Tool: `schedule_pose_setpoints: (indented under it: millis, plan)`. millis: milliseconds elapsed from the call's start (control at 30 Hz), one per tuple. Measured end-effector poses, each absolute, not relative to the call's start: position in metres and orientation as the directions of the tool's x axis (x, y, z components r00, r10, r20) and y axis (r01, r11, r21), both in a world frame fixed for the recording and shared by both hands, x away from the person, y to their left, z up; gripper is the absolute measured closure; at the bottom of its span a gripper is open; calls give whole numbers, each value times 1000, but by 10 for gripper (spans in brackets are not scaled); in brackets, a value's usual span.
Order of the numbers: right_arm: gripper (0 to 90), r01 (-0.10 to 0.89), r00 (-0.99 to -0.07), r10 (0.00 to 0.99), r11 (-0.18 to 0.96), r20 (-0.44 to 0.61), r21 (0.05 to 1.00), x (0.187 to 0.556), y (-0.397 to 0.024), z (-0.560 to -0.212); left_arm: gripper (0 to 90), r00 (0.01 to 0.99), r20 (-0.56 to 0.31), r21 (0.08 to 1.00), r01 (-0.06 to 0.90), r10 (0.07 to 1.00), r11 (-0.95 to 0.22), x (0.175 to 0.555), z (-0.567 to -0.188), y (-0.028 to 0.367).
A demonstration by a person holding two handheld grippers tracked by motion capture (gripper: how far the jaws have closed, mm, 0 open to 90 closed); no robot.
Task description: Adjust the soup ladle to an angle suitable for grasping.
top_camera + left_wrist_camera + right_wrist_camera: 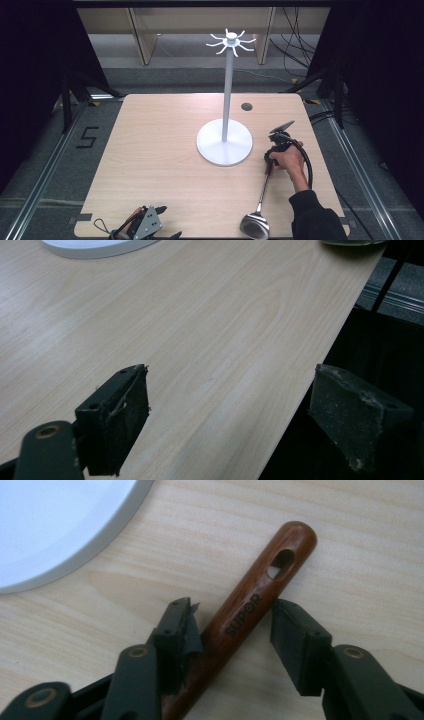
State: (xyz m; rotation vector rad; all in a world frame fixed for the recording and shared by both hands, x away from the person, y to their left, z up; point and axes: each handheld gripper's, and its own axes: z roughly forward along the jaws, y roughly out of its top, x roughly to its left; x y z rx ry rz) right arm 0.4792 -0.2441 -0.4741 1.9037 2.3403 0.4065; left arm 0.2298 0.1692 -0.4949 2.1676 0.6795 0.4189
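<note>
A ladle (260, 200) is lying on the wooden table (160, 150), its metal bowl (254, 224) sitting at the near edge and its brown wooden handle (240, 620) running away from the person toward the right gripper (278, 145). In the right gripper view the right gripper (232, 630) is straddling that handle: the jaws are standing apart on either side of it, the left pad touching or nearly touching the wood, the right pad sitting just clear, so nothing is being clamped. The handle's tip, with its hanging hole and the word SUPOR, is pointing just past the fingertips. The white round base (55, 525) of the hook stand (228, 85) is lying just beyond and left of those jaws. The person's right hand (290, 161) is gripping the tool.

The left gripper (142, 227) is resting at the table's near edge, well apart from the ladle. In its own view the left gripper (230, 415) is spread wide with nothing between the pads, one hanging over the wood, the other past the edge
</note>
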Motion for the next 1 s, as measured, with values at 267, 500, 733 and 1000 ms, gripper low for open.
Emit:
schedule_pose_setpoints:
  millis: [267,500,733,1000]
  plan:
    - [650,949,-198,977,170,81,267,486,-241,-474,151,798,60,791,329,600,-516,229,-495,168]
    - [681,947,-206,977,185,55,262,491,-235,-472,151,808,47,787,333,588,-519,229,-494,168]
    - [686,953,-196,979,176,60,246,493,-232,-472,151,811,44,786,332,584,-521,229,-493,168]
    - [706,943,-168,981,131,98,307,494,-236,-462,151,813,43,784,333,581,-524,230,-493,168]
